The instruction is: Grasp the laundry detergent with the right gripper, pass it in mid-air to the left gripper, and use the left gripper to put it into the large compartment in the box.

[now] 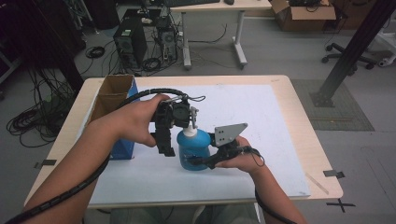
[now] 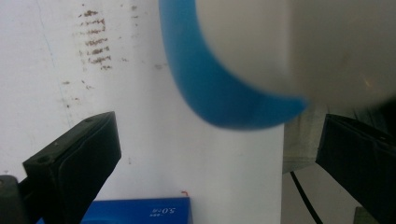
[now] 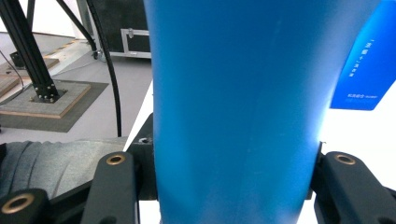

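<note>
A blue bottle (image 1: pixel 193 150) with a white pump top (image 1: pixel 189 131) stands on the white mat (image 1: pixel 243 116). My right gripper (image 1: pixel 198 161) is shut on the bottle's body from the right; in the right gripper view the blue wall (image 3: pixel 238 107) sits between both black jaws. My left gripper (image 1: pixel 175 140) points down at the bottle's top from the left, with its jaws wide open. In the left gripper view the blue shoulder (image 2: pixel 219 93) and the blurred white top (image 2: pixel 327 46) lie close ahead, between and beyond the fingers (image 2: pixel 74 158), untouched.
An open cardboard box with blue sides (image 1: pixel 116 102) stands at the mat's left edge, just left of my left hand. Its blue face shows behind the bottle (image 3: pixel 369 60). The wooden table edge (image 1: pixel 299 102) frames the mat. Computers and cables sit on the floor beyond.
</note>
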